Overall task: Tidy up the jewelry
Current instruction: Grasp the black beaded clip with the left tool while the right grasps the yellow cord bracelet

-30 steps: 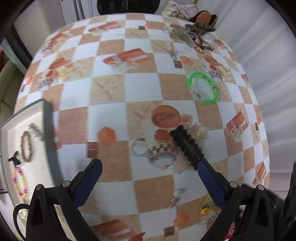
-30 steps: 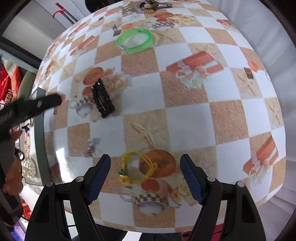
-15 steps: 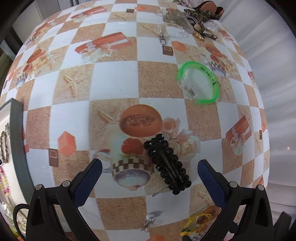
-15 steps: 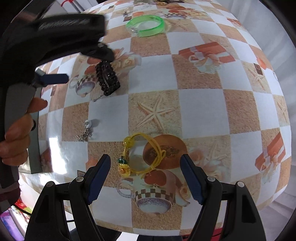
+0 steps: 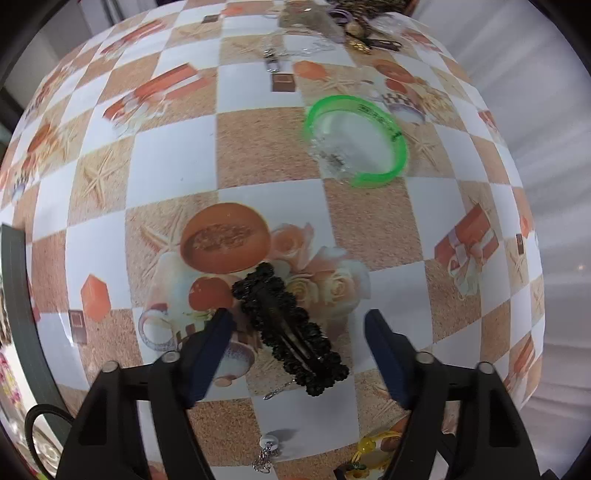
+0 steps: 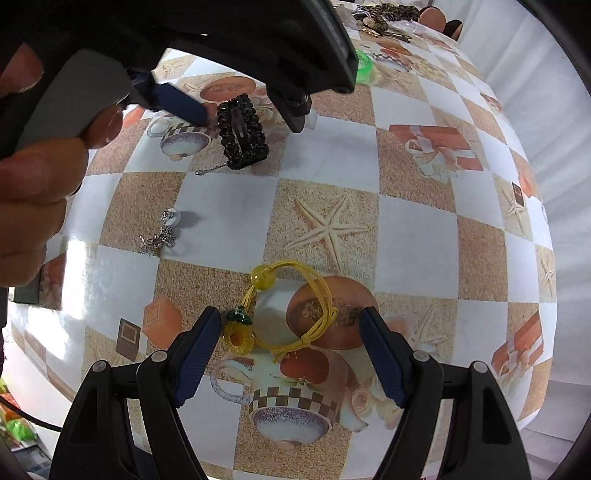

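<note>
Black beaded snap hair clip (image 5: 290,328) lying flat on checkered glossy tablecloth with printed teacups and starfish (image 5: 173,158), slanted between the spread jaws of left gripper (image 5: 299,325); jaws released, straddling the clip, neither pad touching it as far as visible, likely lined up across the narrow width for a pinch. Same clip in right wrist view (image 6: 242,131), left tool looming over it from upper left. Thin silver chain piece (image 5: 279,390) poking out from under clip's near end, could drag along on lift. Right gripper (image 6: 290,326) also released, jaws wide, bracketing yellow elastic cord bracelet with yellow bead and sunflower charm (image 6: 286,314); left pad just beside the charm, right pad apart from the cord loop. Probably staged for a second pickup. Small silver chain earring with white round stud (image 6: 162,230) loose on cloth between the two targets, untouched. Translucent green plastic bangle (image 5: 356,140) farther back, well apart from both tools. Heap of mixed jewelry and keys (image 5: 343,26) at far table edge, details too blurred. Dark grey rim of sorting tray (image 5: 18,314) at left edge, likely destination; contents mostly cut off. Task early-to-mid: several pieces not yet sorted. Risk: flat clip on slick cloth sliding under the pads.
</note>
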The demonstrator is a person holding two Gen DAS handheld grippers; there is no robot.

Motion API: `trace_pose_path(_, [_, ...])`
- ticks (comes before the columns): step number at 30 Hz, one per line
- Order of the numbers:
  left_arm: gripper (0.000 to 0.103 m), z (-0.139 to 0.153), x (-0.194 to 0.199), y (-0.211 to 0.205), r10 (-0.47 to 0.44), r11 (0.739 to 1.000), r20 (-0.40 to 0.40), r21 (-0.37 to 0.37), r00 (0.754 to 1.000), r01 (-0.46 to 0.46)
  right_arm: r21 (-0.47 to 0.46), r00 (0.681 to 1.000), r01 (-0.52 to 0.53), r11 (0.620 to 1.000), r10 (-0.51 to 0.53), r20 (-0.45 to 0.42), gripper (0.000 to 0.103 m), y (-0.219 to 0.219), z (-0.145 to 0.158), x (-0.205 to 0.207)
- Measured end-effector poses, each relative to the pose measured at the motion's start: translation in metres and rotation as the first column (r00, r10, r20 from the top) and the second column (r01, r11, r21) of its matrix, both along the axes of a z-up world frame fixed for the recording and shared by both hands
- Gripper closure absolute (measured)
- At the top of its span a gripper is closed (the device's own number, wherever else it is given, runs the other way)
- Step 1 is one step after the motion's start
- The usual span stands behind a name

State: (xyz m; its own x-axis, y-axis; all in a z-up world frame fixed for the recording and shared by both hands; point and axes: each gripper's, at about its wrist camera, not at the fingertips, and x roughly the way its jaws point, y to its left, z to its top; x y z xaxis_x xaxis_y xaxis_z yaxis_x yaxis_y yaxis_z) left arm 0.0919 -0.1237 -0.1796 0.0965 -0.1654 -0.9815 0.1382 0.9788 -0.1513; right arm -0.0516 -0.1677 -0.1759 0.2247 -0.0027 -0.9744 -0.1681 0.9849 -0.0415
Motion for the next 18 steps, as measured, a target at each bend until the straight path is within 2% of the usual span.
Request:
trace_pose_path(1, [0.032,0.0,-0.001,-0.002,-0.007,1.0,0.003,0.002,1.0,0.007,0.0,1.0,0.0,1.0,0.0,0.0,0.025,0.001,0.0,0.0])
trace_pose_path(4, [0.045,0.001,-0.001,-0.009,-0.027,0.999,0.019,0.019,0.999,0.026,0.0,1.0,0.004,1.0,-0.004,0.007,0.037,0.0,0.004,0.001])
trace_pose_path(5, [0.048,0.001,-0.001,-0.01,-0.03,0.999,0.023,0.021,0.999,0.029,0.001,1.0,0.007,1.0,-0.007,0.009,0.043,-0.006,0.004,0.003])
trace_pose_path(7, [0.064,0.002,-0.001,-0.011,-0.026,0.999,0.029,0.021,0.999,0.025,0.001,1.0,0.005,1.0,-0.005,0.013,0.057,-0.008,0.006,0.005])
trace_pose_path(9, [0.068,0.002,-0.001,-0.007,-0.015,1.0,0.028,0.007,0.999,0.015,0.002,1.0,0.004,1.0,-0.004,0.016,0.084,-0.008,0.008,0.007])
trace_pose_path(10, [0.068,0.002,-0.002,-0.005,-0.01,1.0,0.027,0.0,1.0,0.01,0.004,1.0,0.007,1.0,-0.007,0.013,0.088,-0.009,0.008,0.009])
trace_pose_path(12, [0.068,0.004,-0.004,0.0,-0.004,1.0,0.036,-0.008,0.999,0.004,0.021,1.0,0.023,1.0,-0.023,0.004,0.093,-0.012,0.008,0.012])
trace_pose_path(18, [0.068,0.015,-0.013,0.014,0.001,0.999,0.065,-0.041,0.998,0.002,0.148,0.991,0.13,0.98,-0.125,-0.043,0.093,-0.037,0.012,0.02])
